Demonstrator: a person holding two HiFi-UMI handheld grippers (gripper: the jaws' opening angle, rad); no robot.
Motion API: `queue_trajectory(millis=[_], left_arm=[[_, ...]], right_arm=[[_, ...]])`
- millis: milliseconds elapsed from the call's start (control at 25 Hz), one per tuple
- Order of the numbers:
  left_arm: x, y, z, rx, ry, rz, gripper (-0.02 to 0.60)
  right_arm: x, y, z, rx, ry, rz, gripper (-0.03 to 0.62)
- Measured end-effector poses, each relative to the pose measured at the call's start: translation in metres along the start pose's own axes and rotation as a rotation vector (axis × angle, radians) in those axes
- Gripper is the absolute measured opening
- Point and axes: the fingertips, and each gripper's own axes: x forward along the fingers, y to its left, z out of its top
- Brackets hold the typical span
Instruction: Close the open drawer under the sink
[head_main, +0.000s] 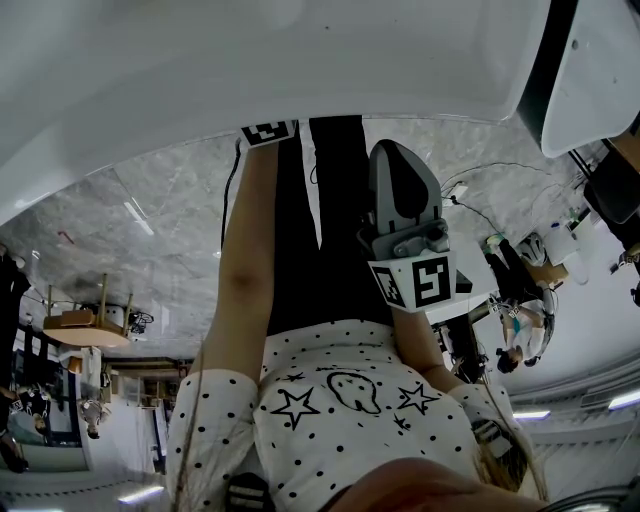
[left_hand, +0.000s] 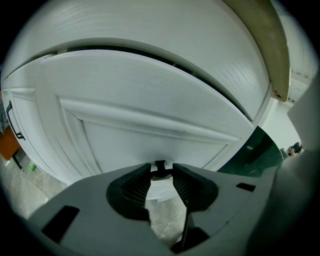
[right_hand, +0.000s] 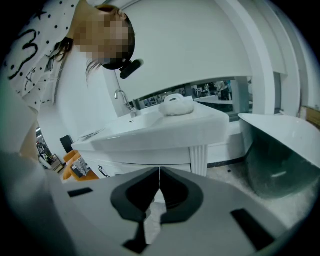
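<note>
Head view: the left gripper (head_main: 268, 131) reaches up to the white vanity (head_main: 250, 60), while the right gripper (head_main: 408, 235) hangs back near the person's dotted shirt (head_main: 330, 400).

Left gripper view: the jaws pinch a small dark pull (left_hand: 160, 169) on the white panelled drawer (left_hand: 150, 100). A dark gap runs along the drawer's top edge.

Right gripper view: the jaws meet, empty, facing the sink (right_hand: 165, 127) and faucet (right_hand: 124, 100).
</note>
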Motion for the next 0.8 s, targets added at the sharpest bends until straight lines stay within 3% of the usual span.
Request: queue_trajectory(millis=[520,800], left_arm=[[0.003,-0.002,0.009,0.01,-0.033,-0.019,0.14],[-0.008,0.011,-0.009,0.022,0.052,0.055,0.14]], right_arm=[[-0.002,0.001,0.002,-0.004,-0.005,0.007,0.015],[-0.001,0.0,0.005,-0.02,-0.015,0.004,0.015]])
